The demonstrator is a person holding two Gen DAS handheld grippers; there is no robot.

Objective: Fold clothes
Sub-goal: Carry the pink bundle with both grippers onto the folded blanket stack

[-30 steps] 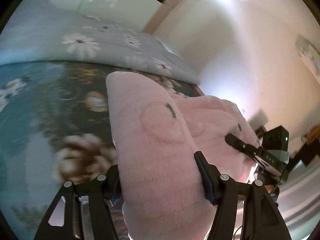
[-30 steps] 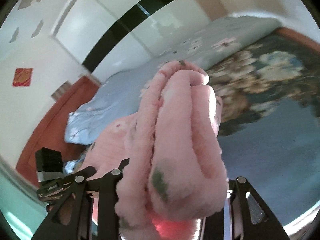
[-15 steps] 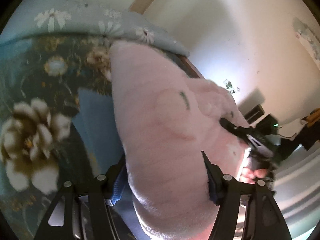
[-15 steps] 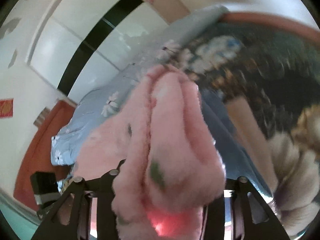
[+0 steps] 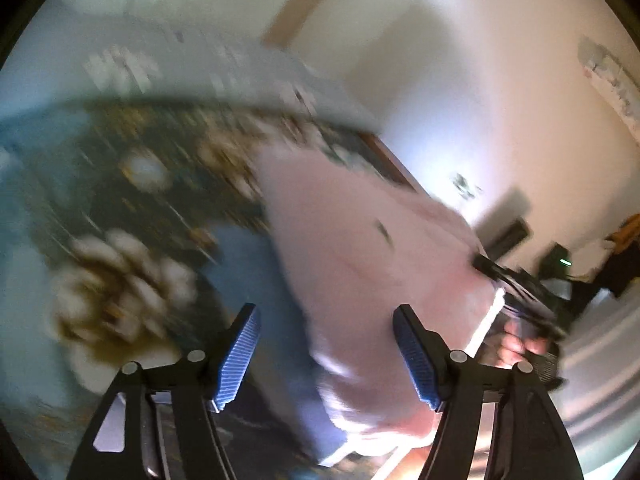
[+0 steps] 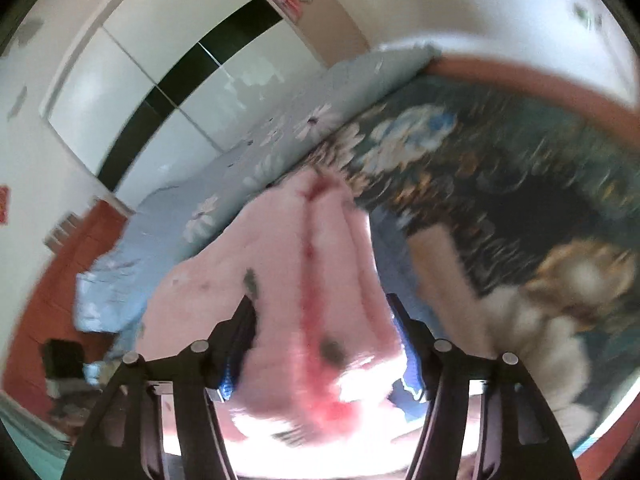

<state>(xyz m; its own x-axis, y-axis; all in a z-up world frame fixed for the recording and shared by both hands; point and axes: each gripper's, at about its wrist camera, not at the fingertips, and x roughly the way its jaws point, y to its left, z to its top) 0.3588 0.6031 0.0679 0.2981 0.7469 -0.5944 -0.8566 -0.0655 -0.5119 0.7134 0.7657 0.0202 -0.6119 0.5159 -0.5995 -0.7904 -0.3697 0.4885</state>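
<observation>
Pink fleece garment, thick and folded over into a long roll, small dark marks on the pile; it lies on the bed with its far end toward the pillows, and its near end reaches in between the fingers of both tools. Left gripper: jaws have just been opening; the left blue ribbed pad stands clear of the cloth with bedspread showing in the gap, the right pad just beside or touching the garment's edge, so the hold is released. Right gripper: jaws have just been opening, garment bulk between them; the picture is blurred and whether the pads still press on the fleece cannot be told. In the left view the right gripper's dark fingers and the person's hand sit at the garment's far right side. Bedspread: dark teal, printed with large cream, gold and blue flowers, covering the mattress under the garment. Quilt: pale blue with white daisies, bunched along the far side of the bed. Bed frame: reddish-brown wood, curving round the far edge. Wardrobe: glossy white doors crossed by a black band, behind the quilt. Walls: plain white. Floor: reddish brown beside the bed.
</observation>
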